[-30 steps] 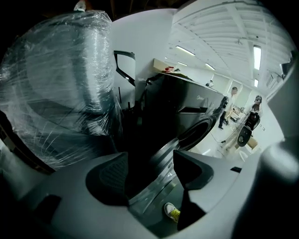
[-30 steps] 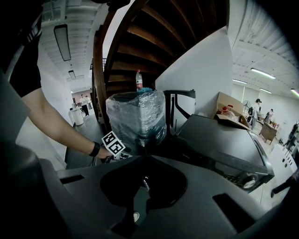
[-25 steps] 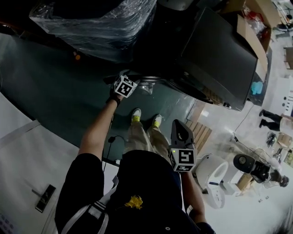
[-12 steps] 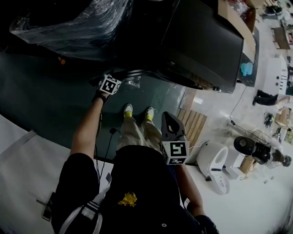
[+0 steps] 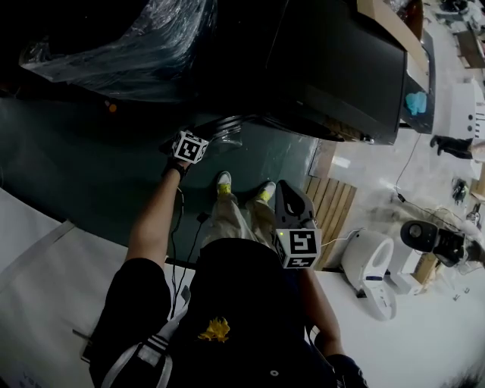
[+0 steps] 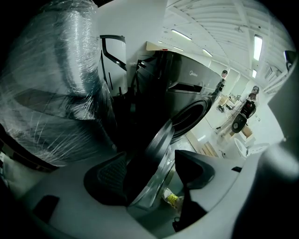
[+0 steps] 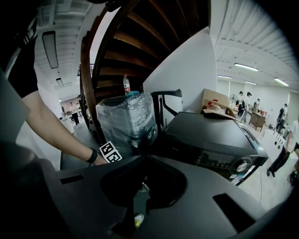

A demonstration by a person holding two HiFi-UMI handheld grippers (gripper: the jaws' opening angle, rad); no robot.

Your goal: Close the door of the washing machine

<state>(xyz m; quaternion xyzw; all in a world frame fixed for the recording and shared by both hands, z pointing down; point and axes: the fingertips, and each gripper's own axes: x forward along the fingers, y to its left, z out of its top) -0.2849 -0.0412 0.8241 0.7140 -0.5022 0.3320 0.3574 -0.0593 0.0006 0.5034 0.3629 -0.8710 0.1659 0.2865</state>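
The dark washing machine (image 5: 341,68) stands ahead, with its round door (image 5: 227,127) swung open toward me. My left gripper (image 5: 203,136) is at the door's free edge. In the left gripper view the door's glass rim (image 6: 161,144) runs between the wide-apart jaws of the left gripper (image 6: 154,158), and no pad visibly presses on it. The drum opening (image 6: 191,116) shows behind. My right gripper (image 5: 288,193) hangs near my waist, away from the machine. Its jaws look shut and empty in the right gripper view (image 7: 145,158), which shows the washer top (image 7: 210,135).
A plastic-wrapped appliance (image 5: 129,45) stands left of the washer. A cardboard box (image 5: 386,15) rests on the machine. A wooden pallet (image 5: 330,208) and a white appliance (image 5: 371,273) lie to the right. My feet (image 5: 223,182) are just before the door. People (image 7: 243,100) stand far off.
My left hand has edged a little lower along the door's rim. The right gripper has drifted slightly. The door stays open.
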